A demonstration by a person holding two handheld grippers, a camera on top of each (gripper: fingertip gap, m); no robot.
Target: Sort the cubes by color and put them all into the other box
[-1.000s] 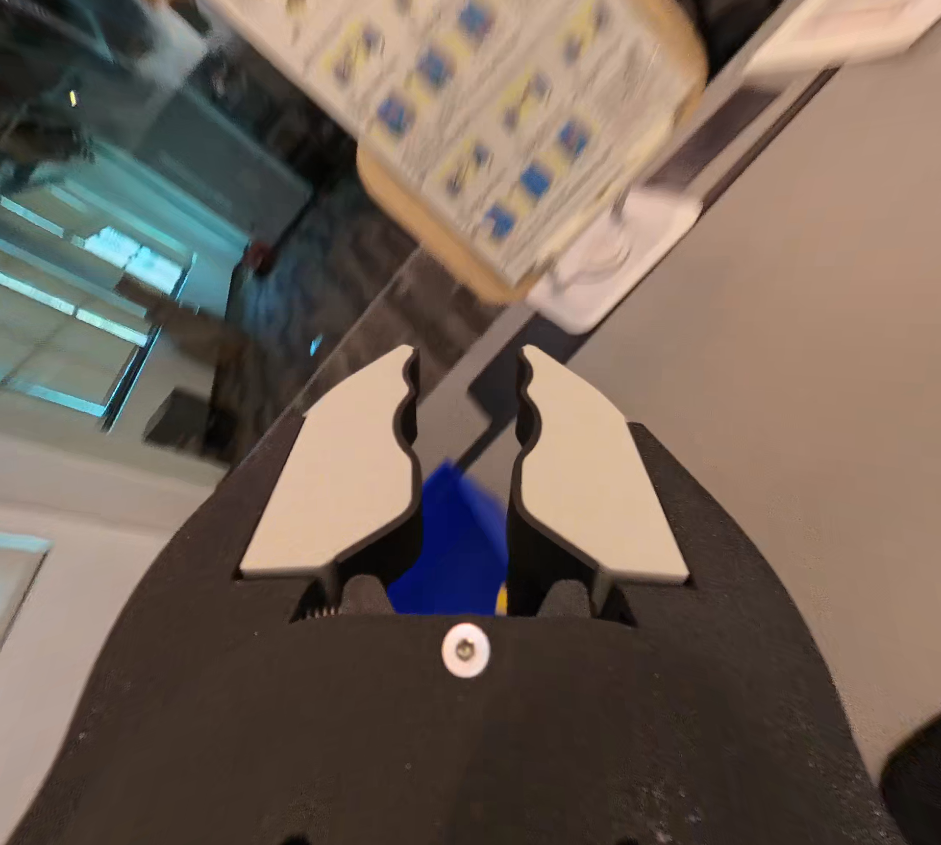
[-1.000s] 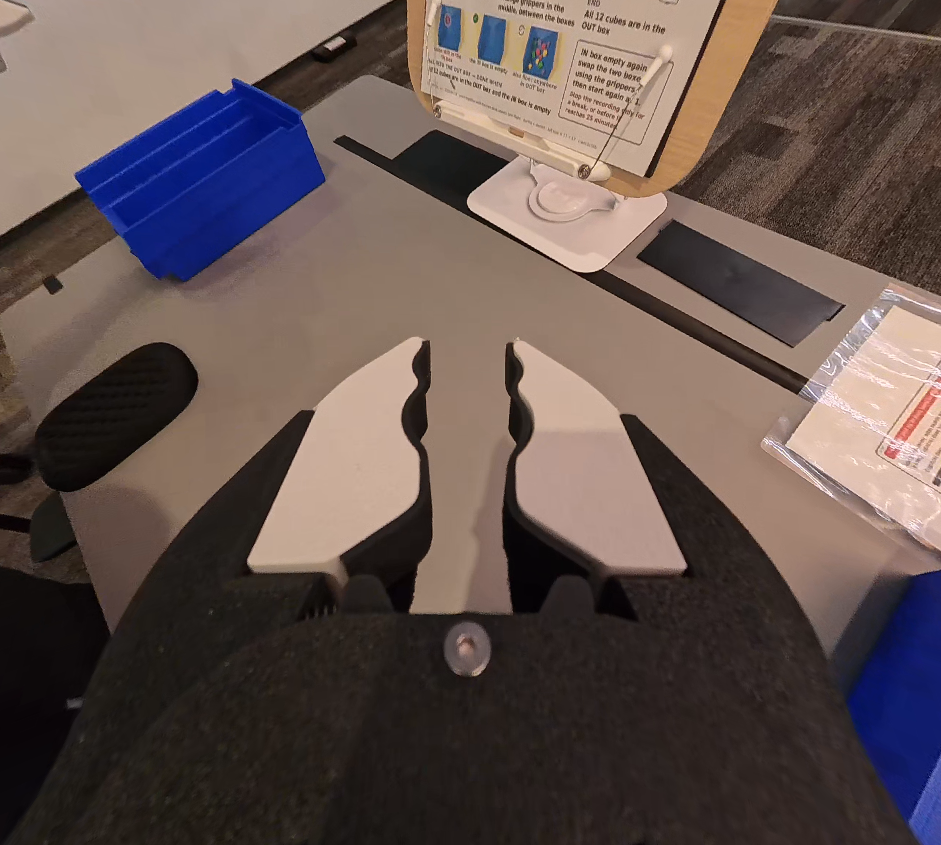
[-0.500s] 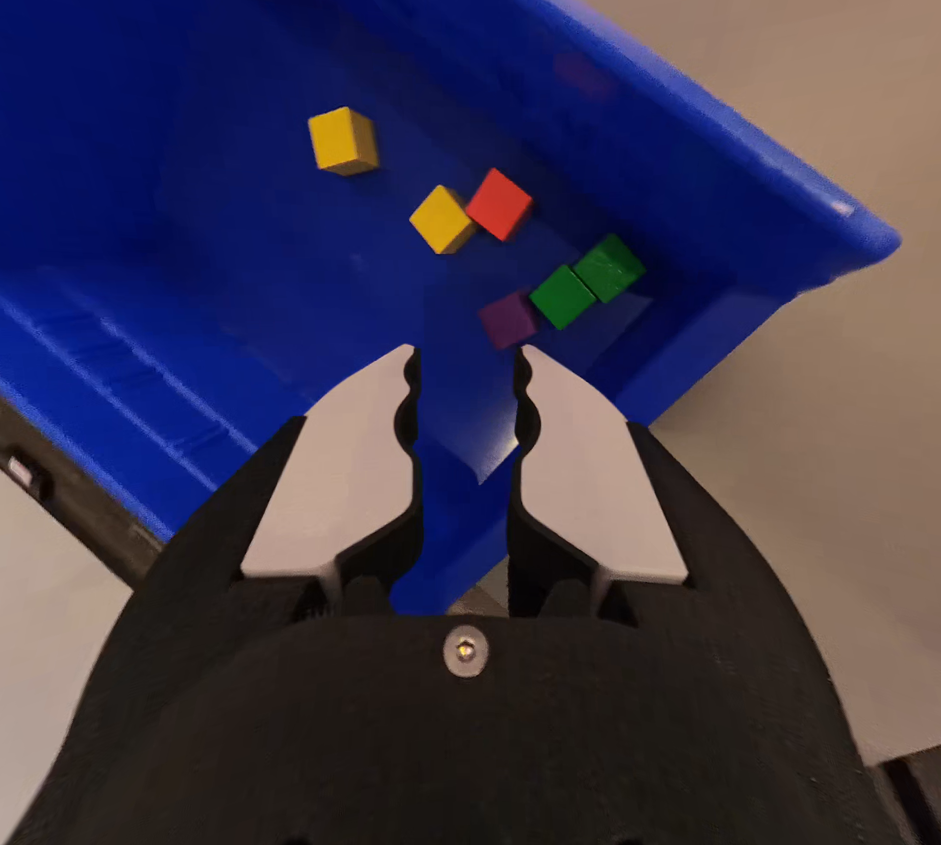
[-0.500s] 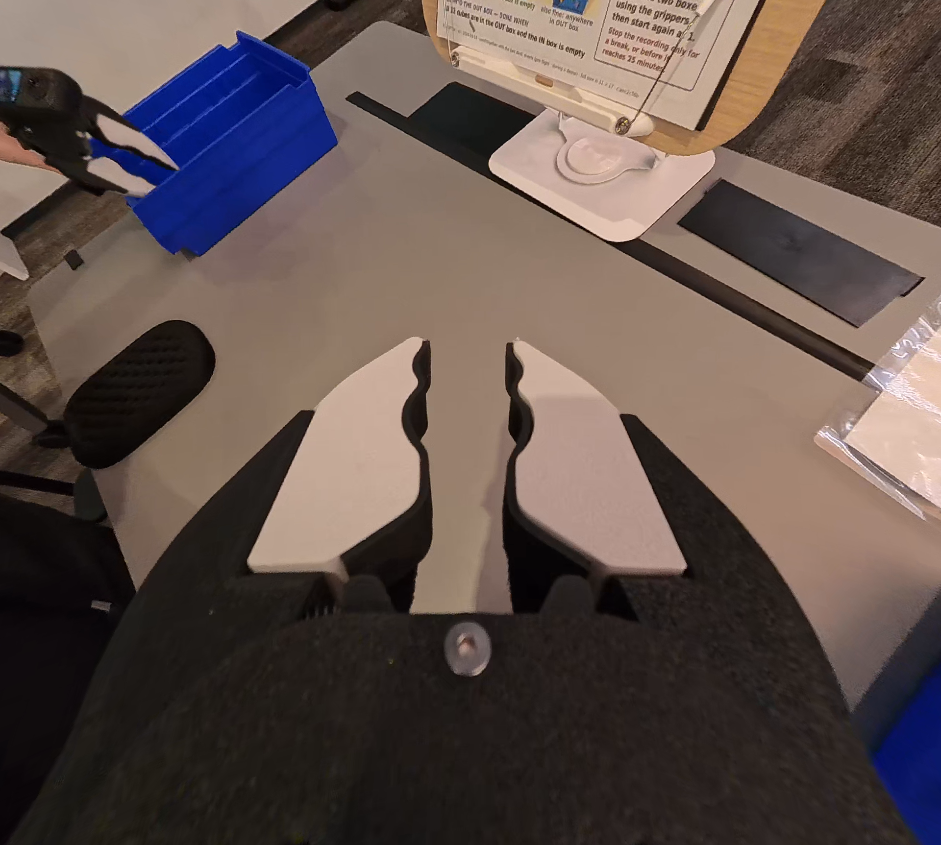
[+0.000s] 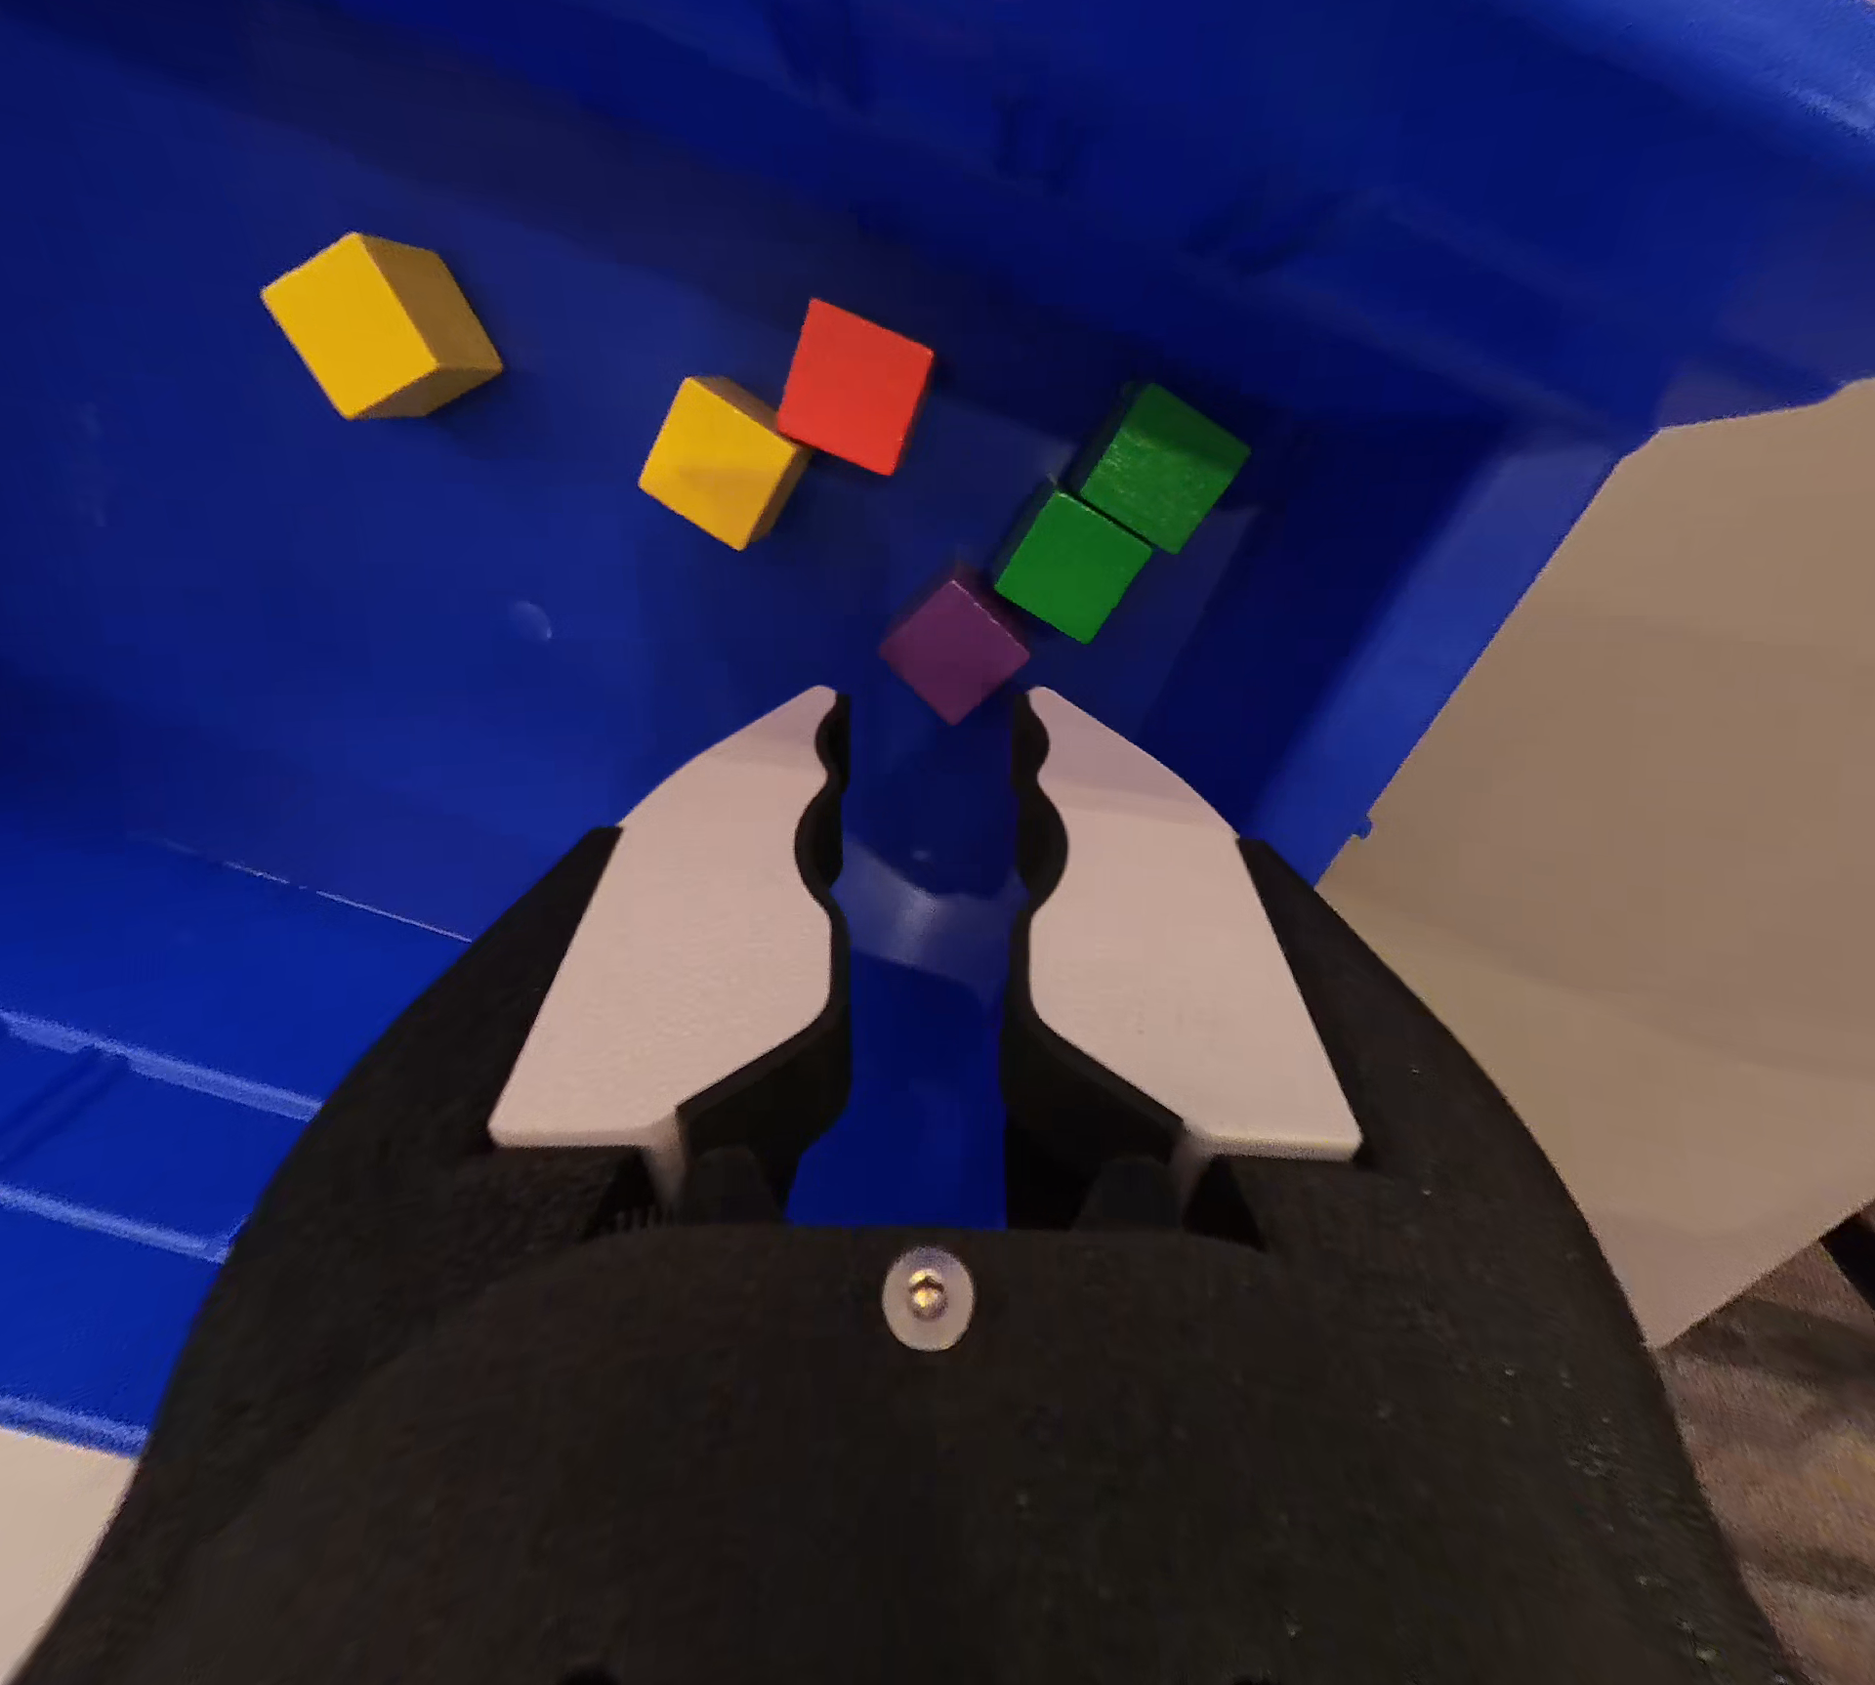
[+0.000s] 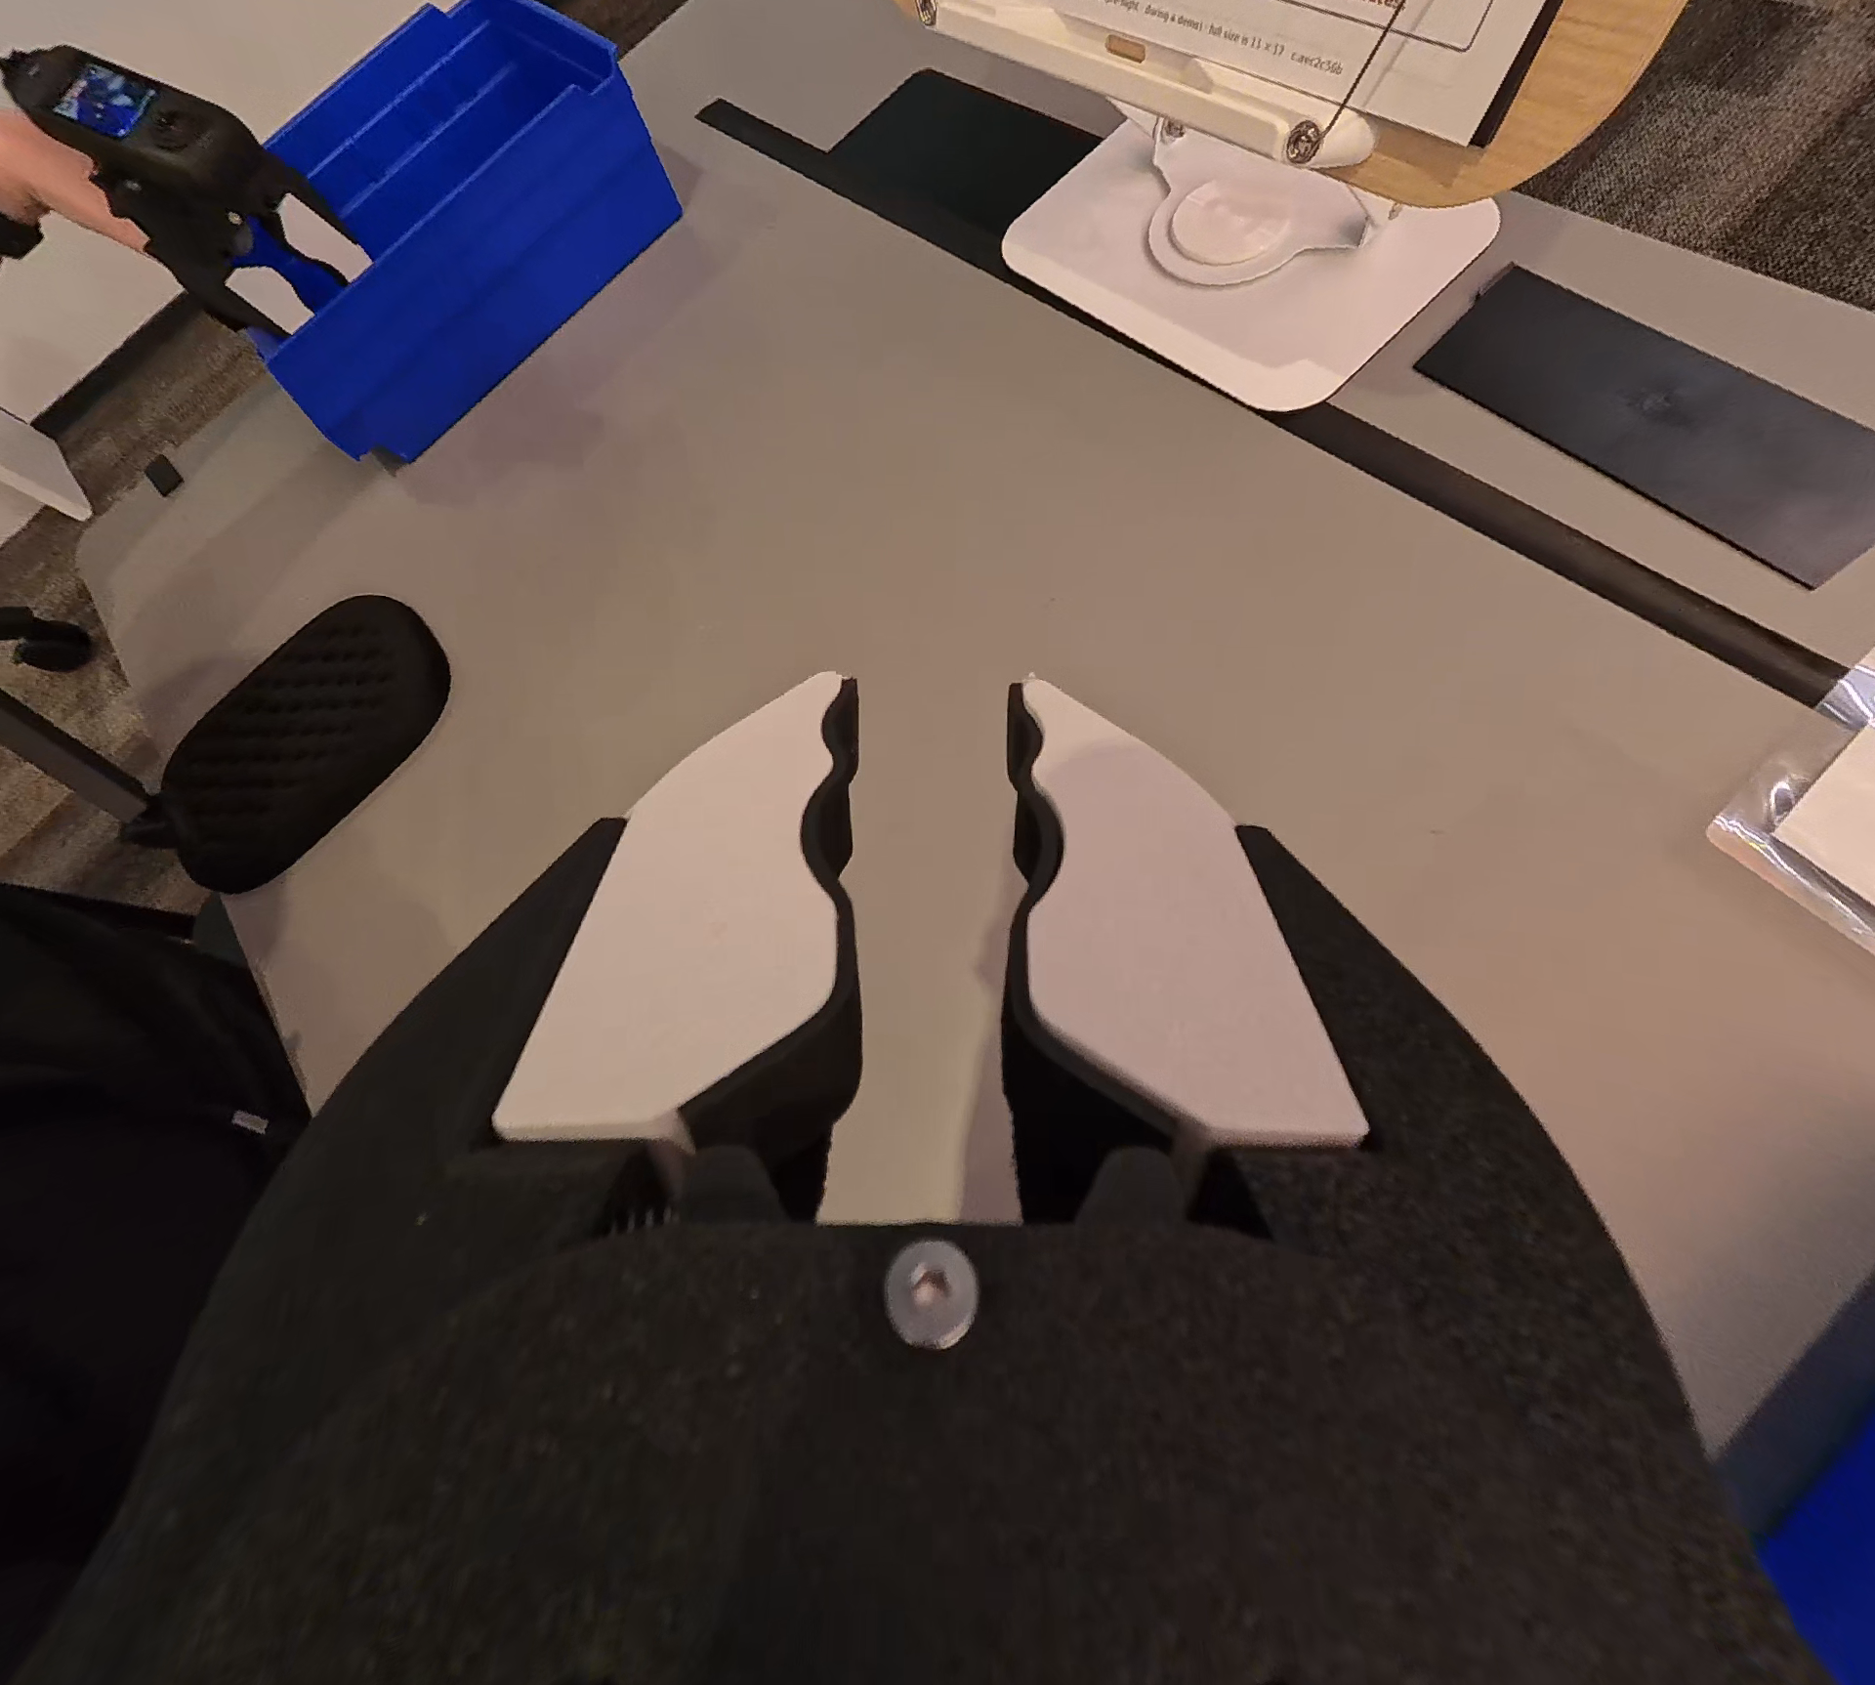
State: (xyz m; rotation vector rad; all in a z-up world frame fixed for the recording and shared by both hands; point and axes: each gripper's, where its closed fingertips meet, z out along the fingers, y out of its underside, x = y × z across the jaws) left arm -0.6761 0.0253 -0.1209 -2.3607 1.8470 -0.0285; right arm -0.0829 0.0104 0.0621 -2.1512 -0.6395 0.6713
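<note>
- The left gripper point(image 5: 925, 703) has its jaws released, with a gap between them and nothing inside; they point down into the blue box point(image 5: 1319, 114).
- Just ahead of the jaw tips lies the purple cube point(image 5: 954, 648), very near to them; I cannot tell if it touches the right tip.
- A little further ahead and to the right, two green cubes point(image 5: 1071, 561) point(image 5: 1163, 465) lie side by side, touching each other, and the nearer one meets a corner of the purple cube.
- Ahead and slightly left, a red cube point(image 5: 854, 384) touches a yellow cube point(image 5: 720, 461); a second yellow cube point(image 5: 377, 325) lies alone, further to the left.
- All six cubes rest on the floor of the blue box, near its corner.
- The right gripper point(image 6: 931, 692) also has its jaws released and empty, above the bare grey worktop point(image 6: 913, 469).
- Far ahead and to the left of these jaws, the blue box stands on the worktop, with the left gripper at its near end.
- Straight ahead and to the right stands an instruction board point(image 6: 1674, 63) on a white base point(image 6: 1258, 317).
</note>
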